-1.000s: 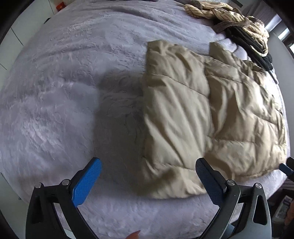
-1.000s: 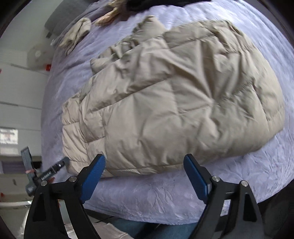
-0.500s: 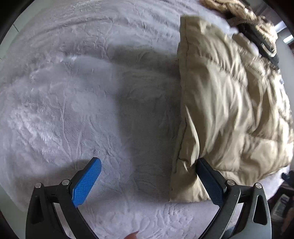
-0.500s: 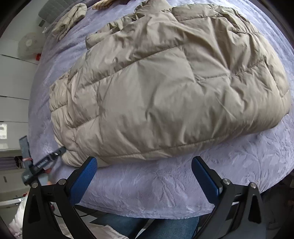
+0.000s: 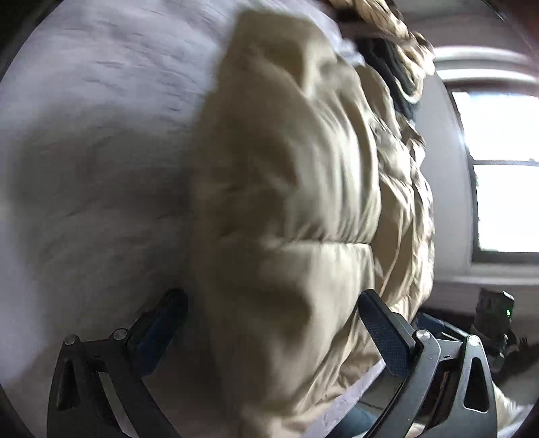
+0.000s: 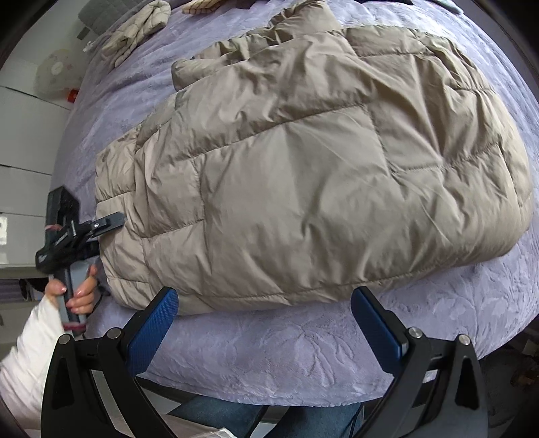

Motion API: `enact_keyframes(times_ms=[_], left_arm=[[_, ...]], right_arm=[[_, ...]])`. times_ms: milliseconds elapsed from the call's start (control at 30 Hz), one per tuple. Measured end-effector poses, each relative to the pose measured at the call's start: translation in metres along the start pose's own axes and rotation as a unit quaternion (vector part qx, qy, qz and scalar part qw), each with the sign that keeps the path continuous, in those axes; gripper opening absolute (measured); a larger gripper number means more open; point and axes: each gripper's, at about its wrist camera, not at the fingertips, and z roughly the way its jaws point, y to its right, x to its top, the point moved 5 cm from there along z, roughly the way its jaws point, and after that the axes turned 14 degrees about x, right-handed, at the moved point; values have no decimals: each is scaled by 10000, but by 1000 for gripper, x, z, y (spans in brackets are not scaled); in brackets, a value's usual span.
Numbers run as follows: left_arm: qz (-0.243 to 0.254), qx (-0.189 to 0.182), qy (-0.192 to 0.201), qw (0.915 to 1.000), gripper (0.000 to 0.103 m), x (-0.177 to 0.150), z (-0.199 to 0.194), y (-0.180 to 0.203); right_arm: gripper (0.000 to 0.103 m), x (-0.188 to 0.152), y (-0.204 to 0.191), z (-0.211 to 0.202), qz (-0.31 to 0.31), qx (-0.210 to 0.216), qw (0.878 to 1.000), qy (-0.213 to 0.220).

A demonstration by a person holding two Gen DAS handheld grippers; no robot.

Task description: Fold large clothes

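A beige quilted puffer jacket (image 6: 303,175) lies folded on the lilac bedspread (image 6: 303,353). My left gripper (image 5: 273,323) is open with the jacket's (image 5: 286,209) end corner between its blue pads; the view is blurred. It also shows in the right wrist view (image 6: 101,225) at the jacket's left end, held by a hand. My right gripper (image 6: 266,320) is open and empty, just in front of the jacket's near edge.
A striped tan garment and a dark garment (image 5: 397,67) lie past the jacket's far end. A pale quilted item (image 6: 138,30) lies at the bed's far left. A window (image 5: 502,175) is at the right. The bed's front edge (image 6: 269,401) is near me.
My left gripper has swung down and right, and the jacket's end corner now sits between its pads. My right gripper has drawn slightly closer to the jacket's near edge.
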Motion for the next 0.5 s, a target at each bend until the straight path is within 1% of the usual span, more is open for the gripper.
enact_keyframes(times_ms=[67, 167, 200, 233, 300, 367, 400, 433, 467, 500], left_arm=[[207, -130, -141, 9996, 103, 5, 7, 5], [498, -142, -309, 9982, 101, 6, 16, 10], [575, -137, -325, 9977, 88, 6, 17, 13], [618, -157, -355, 9973, 79, 8, 17, 15], [618, -249, -393, 9970, 52, 10, 16, 18], [664, -356, -374, 9965, 37, 11, 13, 23], [703, -322, -337, 9964, 32, 12, 9, 26], [758, -280, -297, 9963, 30, 11, 5, 30], [775, -255, -270, 9963, 27, 11, 1, 34], [780, -251, -238, 9964, 26, 10, -5, 38]], right_arm=[[102, 1, -1, 2, -7, -10, 10000, -11], [102, 4, -3, 0, -12, 14, 10000, 56], [102, 6, -3, -2, -29, 18, 9999, 112], [102, 10, -5, -6, -56, 18, 9998, 189], [102, 19, -7, -14, -130, 19, 9992, 372], [102, 32, -8, -22, -206, -17, 9979, 614], [101, 39, -8, -26, -242, -23, 9968, 766], [98, 47, -8, -29, -294, 20, 9955, 899], [80, 52, -9, -29, -351, 56, 9946, 975], [45, 58, -8, -28, -423, 48, 9939, 1014]])
